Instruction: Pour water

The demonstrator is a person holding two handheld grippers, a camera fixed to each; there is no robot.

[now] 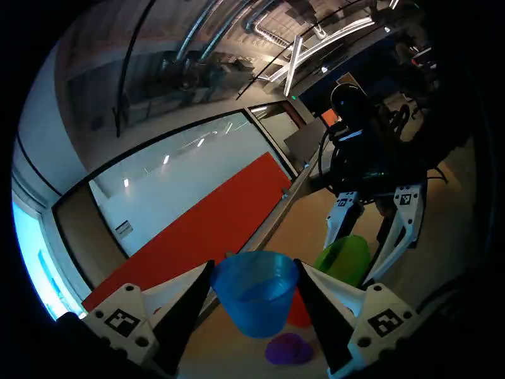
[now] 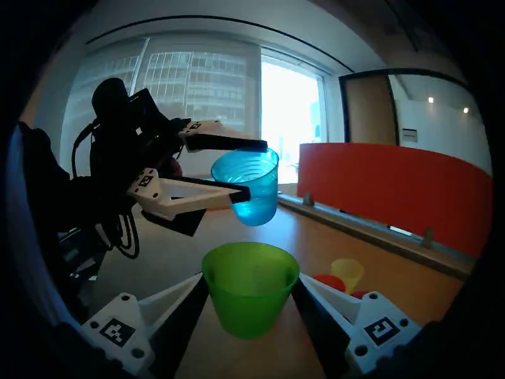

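A: Largest thing first?
B: Wooden table [image 2: 353, 252], running off to the far right. An orange partition [image 2: 391, 183] stands along its far edge, with a bright window [image 2: 290, 120] behind.
A: Left gripper?
B: Left gripper [image 2: 255, 172] is up in the air over the table, a dark sleeve behind it. Its fingers are drawn in narrow, one pressing on each side of a blue cup [image 2: 247, 186].
A: Anything in that cup?
B: In the left gripper view, a darker waterline sits part-way up inside.
A: Right gripper?
B: Right gripper [image 2: 251, 281] is lower and nearer. It is clamped the same way on a green cup [image 2: 250, 290], a finger on each side, mouth up.
A: How do the cups sit to each other?
B: Apart. Blue is higher and farther than green. Whether it tilts, I cannot tell.
A: Small items?
B: A yellow cup [image 2: 348, 271] and a red cup [image 2: 328, 281] stand just beside each other on the table, right of the green cup. In the left gripper view, a purple lump [image 1: 289, 348] lies on the table, kind unclear.
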